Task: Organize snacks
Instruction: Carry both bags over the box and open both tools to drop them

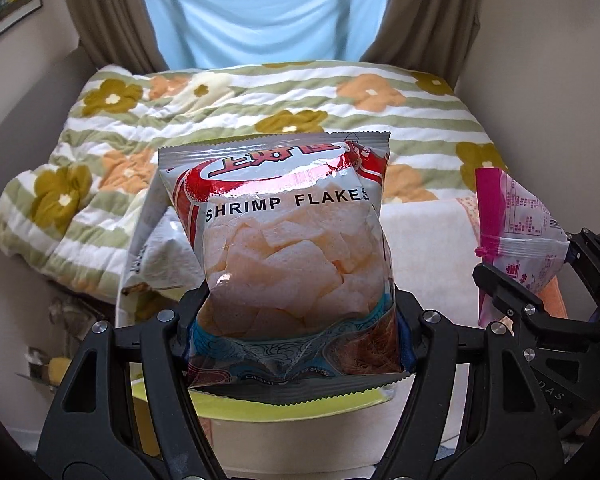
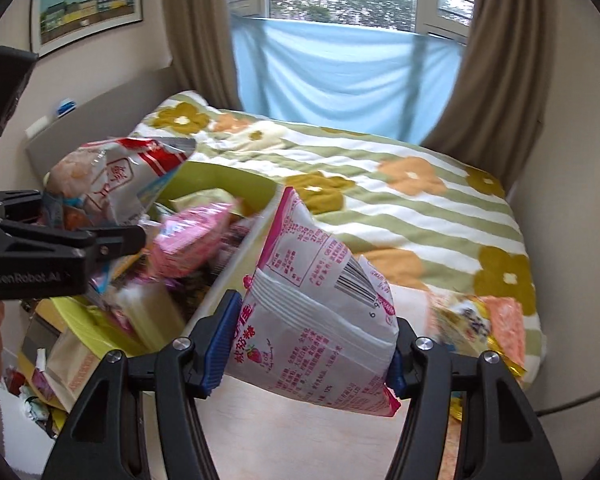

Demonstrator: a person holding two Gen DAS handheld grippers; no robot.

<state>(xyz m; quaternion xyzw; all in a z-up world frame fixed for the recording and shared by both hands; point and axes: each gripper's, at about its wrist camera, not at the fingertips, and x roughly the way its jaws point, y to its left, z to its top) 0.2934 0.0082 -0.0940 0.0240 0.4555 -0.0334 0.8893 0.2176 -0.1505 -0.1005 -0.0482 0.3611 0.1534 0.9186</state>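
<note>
Both claws carry a packet lifted clear of any surface, which reads as two snacks on their way into the bin; the left claw (image 1: pixel 294 316) is clamped on the shrimp flakes bag (image 1: pixel 284 240) across its lower third, a sensible hold, since the puffed middle would squash and the sealed top would slip; the bag stands upright between the fingers, its serrated bottom seam hanging just below them and its top seam well above, and directly under the claw lies the yellow-green bin (image 1: pixel 300 404), so a release here would, I judge, drop it inside; the bag is glossy, clear in the middle so the pale flakes show, red and silver toward the top, blue wave print at the foot, and swollen with air; the right claw (image 2: pixel 306 344) is clamped on the pink strawberry packet (image 2: pixel 320 312), tilted so its top corner leans away to the left of the fingers, barcode and printed back panel facing the camera; it looks light and soft, creased where the blue pads (image 2: pixel 216 344) bite; that claw sits to the right of the bin's wall (image 2: pixel 236 264), over pale board rather than over the opening, so it must travel left before letting go; inside the bin lie pink wrapped snacks (image 2: pixel 192 240); more packets (image 2: pixel 476 320) lie to the right on the floral quilt (image 2: pixel 420 216).
</note>
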